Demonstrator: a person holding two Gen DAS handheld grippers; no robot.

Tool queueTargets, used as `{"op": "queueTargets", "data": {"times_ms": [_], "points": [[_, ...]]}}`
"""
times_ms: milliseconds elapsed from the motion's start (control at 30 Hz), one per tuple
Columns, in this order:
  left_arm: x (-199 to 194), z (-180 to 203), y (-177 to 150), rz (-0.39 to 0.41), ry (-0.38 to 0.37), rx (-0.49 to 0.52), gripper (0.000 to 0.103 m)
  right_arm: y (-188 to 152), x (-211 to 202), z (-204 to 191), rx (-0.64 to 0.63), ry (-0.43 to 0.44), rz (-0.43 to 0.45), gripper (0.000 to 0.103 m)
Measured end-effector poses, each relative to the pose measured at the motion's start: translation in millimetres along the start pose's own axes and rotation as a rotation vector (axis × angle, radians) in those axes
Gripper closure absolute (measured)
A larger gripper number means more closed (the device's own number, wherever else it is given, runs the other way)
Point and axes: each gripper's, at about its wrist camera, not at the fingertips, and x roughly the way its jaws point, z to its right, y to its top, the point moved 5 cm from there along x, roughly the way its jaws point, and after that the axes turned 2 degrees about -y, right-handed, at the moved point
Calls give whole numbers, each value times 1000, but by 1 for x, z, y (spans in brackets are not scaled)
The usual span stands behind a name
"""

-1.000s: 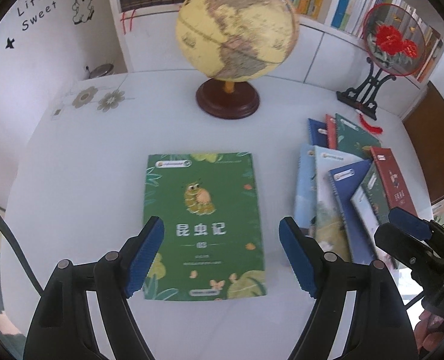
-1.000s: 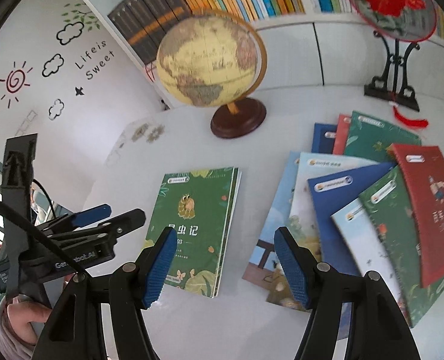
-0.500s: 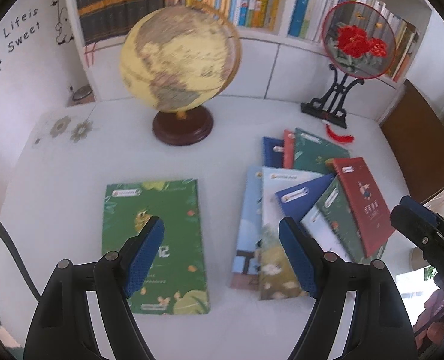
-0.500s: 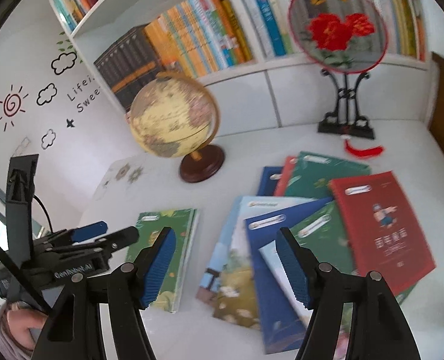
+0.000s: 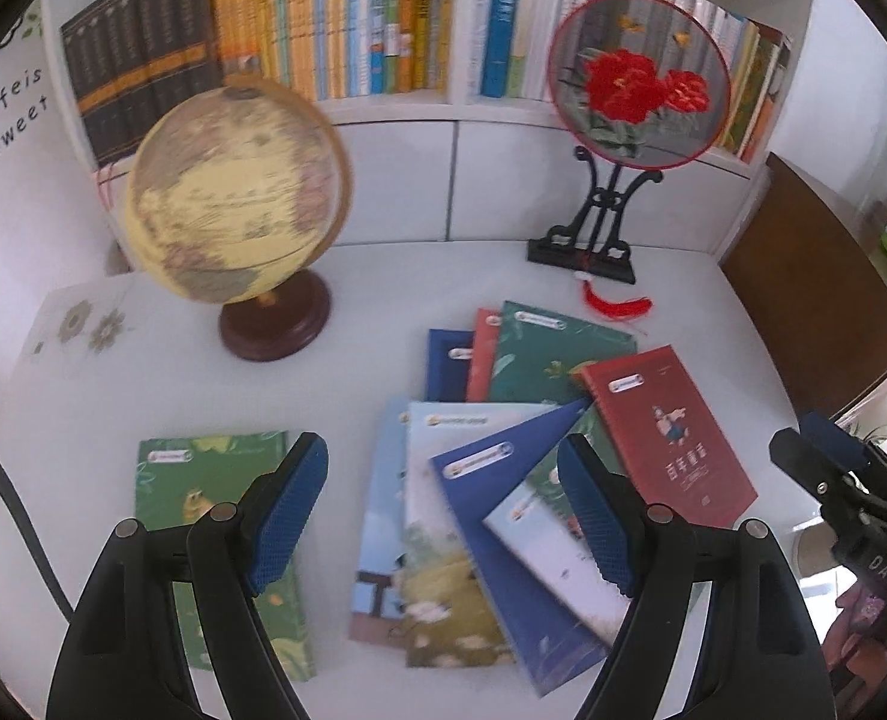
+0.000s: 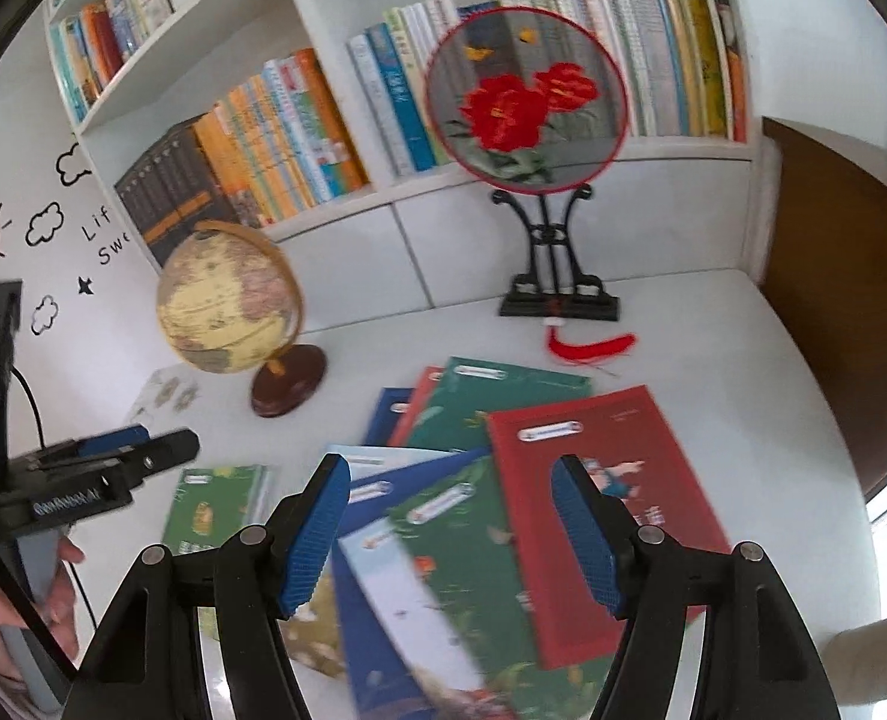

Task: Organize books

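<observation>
A green insect book (image 5: 203, 510) lies alone at the left of the white table (image 5: 383, 300); it also shows in the right wrist view (image 6: 215, 504). Several overlapping books are fanned out at the right: a red book (image 5: 671, 432) (image 6: 599, 480), a blue book (image 5: 503, 534) and a green book (image 5: 557, 348) among them. My left gripper (image 5: 443, 516) is open and empty, held above the fanned books. My right gripper (image 6: 449, 534) is open and empty above the same pile, over a green book (image 6: 473, 552).
A globe (image 5: 233, 204) stands at the back left. A round embroidered fan on a black stand (image 5: 635, 78) stands at the back right with a red tassel (image 5: 617, 303). A bookshelf (image 5: 383, 18) lines the back wall. A brown panel (image 5: 815, 312) borders the right.
Both grippers have swung right and tilted up, away from the green insect book toward the fanned pile. More of the shelf and fan shows. Both stay open.
</observation>
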Motion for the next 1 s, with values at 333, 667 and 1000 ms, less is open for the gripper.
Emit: {"op": "queueTargets", "data": {"times_ms": [333,667,1000], "points": [[41,65,-7,-59,-17,19,25,-8,18,75,40,-42,-41,35],[73,101,-24,-132,16,49,25,-28,43,131,120,-54,-118,35],[89,113,-39,-186,49,50,25,-41,69,151,148,-30,-194,35]]}}
